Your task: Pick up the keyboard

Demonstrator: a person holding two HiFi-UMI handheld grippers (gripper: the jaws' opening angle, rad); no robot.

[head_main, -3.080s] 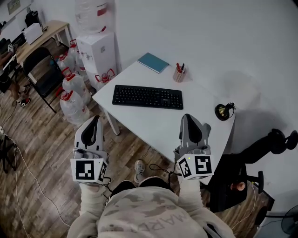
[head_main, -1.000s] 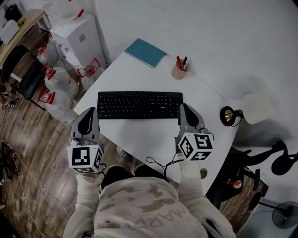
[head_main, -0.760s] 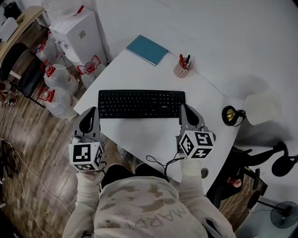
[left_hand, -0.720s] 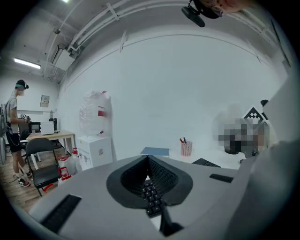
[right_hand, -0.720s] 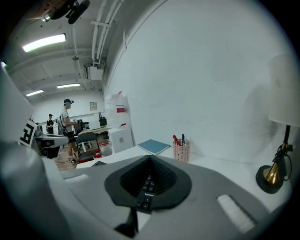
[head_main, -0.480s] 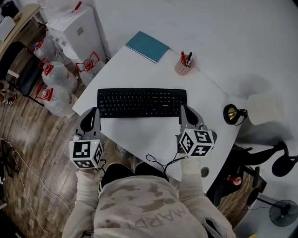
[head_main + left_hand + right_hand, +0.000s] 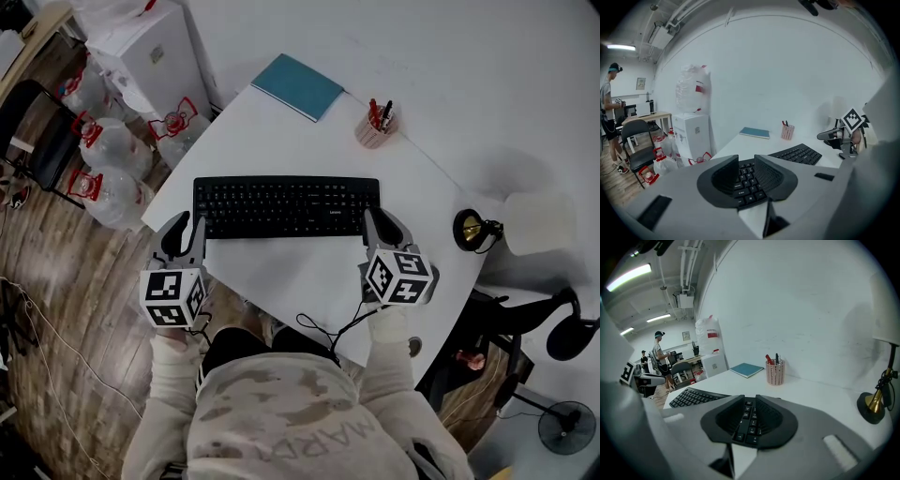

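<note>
A black keyboard (image 7: 286, 206) lies flat on the white table (image 7: 281, 272). My left gripper (image 7: 185, 225) is at the keyboard's left end, over the table's left edge. My right gripper (image 7: 376, 221) is at its right end. Both point forward and somewhat down. Both pairs of jaws are opening and stand a narrow gap apart. In the left gripper view, keyboard keys (image 7: 746, 180) show through the gap of the left gripper (image 7: 746, 163). In the right gripper view, keys (image 7: 749, 420) show through the gap of the right gripper (image 7: 750, 404). No pad presses on the keyboard.
A teal notebook (image 7: 298, 86) and a pen cup (image 7: 377, 127) sit at the table's far side, a brass desk lamp (image 7: 473, 228) at the right. Water bottles (image 7: 103, 150), a white dispenser (image 7: 155, 52) and a chair (image 7: 37, 131) stand left. A person (image 7: 607, 108) stands far off.
Both grippers have come down and forward to the two ends of the keyboard. Their jaws, shut before, now stand slightly apart.
</note>
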